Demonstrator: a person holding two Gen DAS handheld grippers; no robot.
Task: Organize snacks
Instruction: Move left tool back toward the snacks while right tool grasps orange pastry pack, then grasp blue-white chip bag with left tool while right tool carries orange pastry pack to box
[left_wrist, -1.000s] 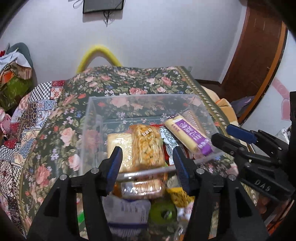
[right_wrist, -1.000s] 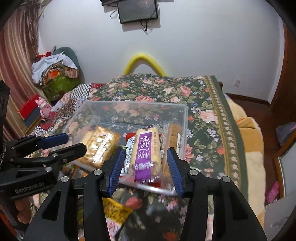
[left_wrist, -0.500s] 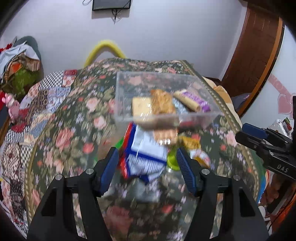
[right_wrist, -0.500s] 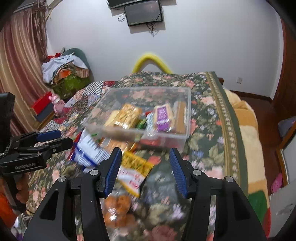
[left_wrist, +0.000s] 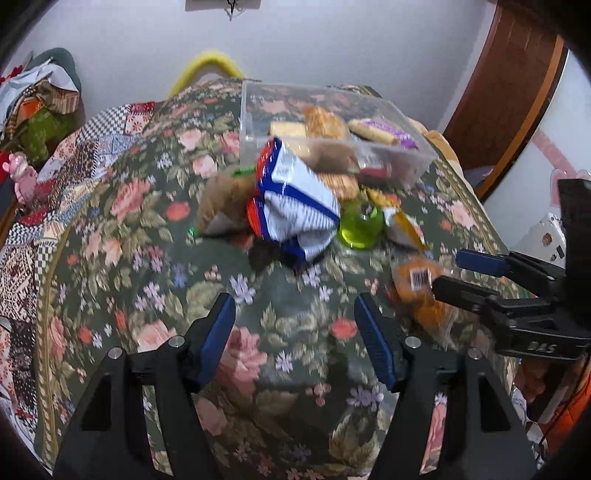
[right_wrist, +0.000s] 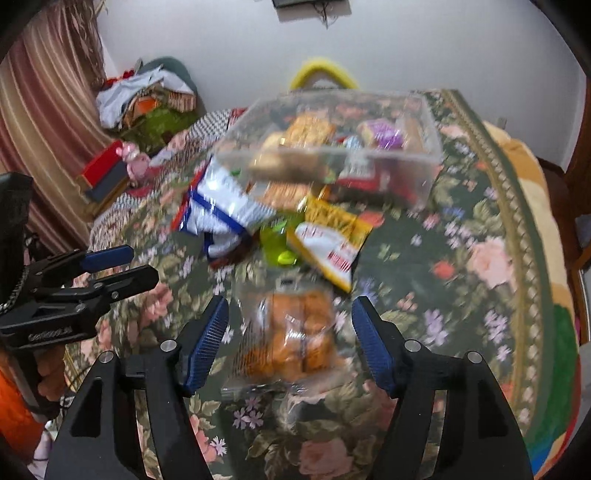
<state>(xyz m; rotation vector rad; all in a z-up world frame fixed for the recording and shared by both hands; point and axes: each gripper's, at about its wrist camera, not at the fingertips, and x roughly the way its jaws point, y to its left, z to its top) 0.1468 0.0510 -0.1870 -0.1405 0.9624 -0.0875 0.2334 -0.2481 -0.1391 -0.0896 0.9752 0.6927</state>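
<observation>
A floral-covered table (left_wrist: 155, 258) carries a clear bin (right_wrist: 424, 147) part-filled with snacks, with a white-and-blue bag (left_wrist: 295, 199), a green cup (left_wrist: 360, 225) and a yellow packet (right_wrist: 332, 236) loose just before it. The right gripper (right_wrist: 290, 343) gapes wide around a clear pack of orange cakes (right_wrist: 295, 332), not touching it; the left gripper (left_wrist: 293, 341) hangs wide open, empty

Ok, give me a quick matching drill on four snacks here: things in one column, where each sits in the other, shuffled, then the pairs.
Things:
1. purple-labelled snack bar
2. clear bag of orange pastries
3. green jelly cup
4. white and blue bag

Places:
A. on the floral cloth between the open fingers of the right gripper
B. inside the clear plastic bin
C. leaning at the bin's near left corner
D. between the white and blue bag and the yellow packet

Pairs: 1-B, 2-A, 3-D, 4-C
</observation>
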